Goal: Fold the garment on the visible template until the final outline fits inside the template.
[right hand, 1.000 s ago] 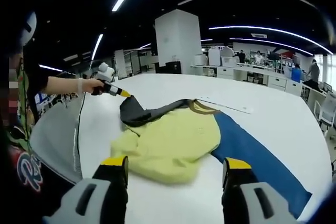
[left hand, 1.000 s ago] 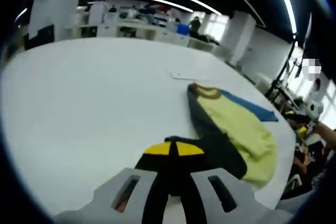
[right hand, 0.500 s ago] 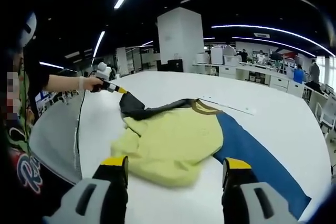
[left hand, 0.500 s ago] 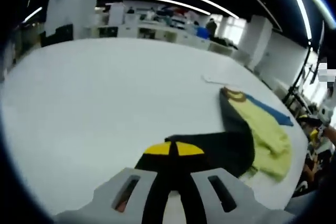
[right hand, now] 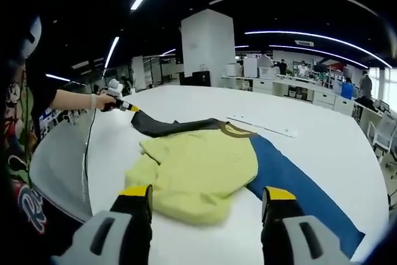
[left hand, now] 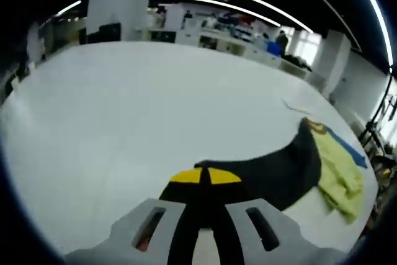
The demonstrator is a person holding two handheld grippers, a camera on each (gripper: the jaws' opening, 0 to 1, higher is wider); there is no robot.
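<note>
A garment lies on the white table (right hand: 322,147): yellow body (right hand: 198,166), brown collar (right hand: 234,130), a blue sleeve (right hand: 298,181) and a dark sleeve (right hand: 170,127). In the left gripper view my left gripper (left hand: 205,177) is shut on the end of the dark sleeve (left hand: 279,175), which stretches back to the yellow body (left hand: 338,175). The right gripper view shows that same left gripper (right hand: 124,105) held by a hand at the sleeve's far end. My right gripper (right hand: 208,193) stands open, just short of the yellow hem, with nothing between its fingers.
A thin white strip (right hand: 263,126) lies on the table beyond the collar. A person's arm (right hand: 71,98) and body stand at the table's left edge. Wide bare tabletop (left hand: 142,97) spreads ahead of the left gripper. Desks and a white pillar (right hand: 208,48) stand far behind.
The left gripper has drawn the dark sleeve outward, away from the yellow body, so it now lies long and stretched. The right gripper has stayed open in place.
</note>
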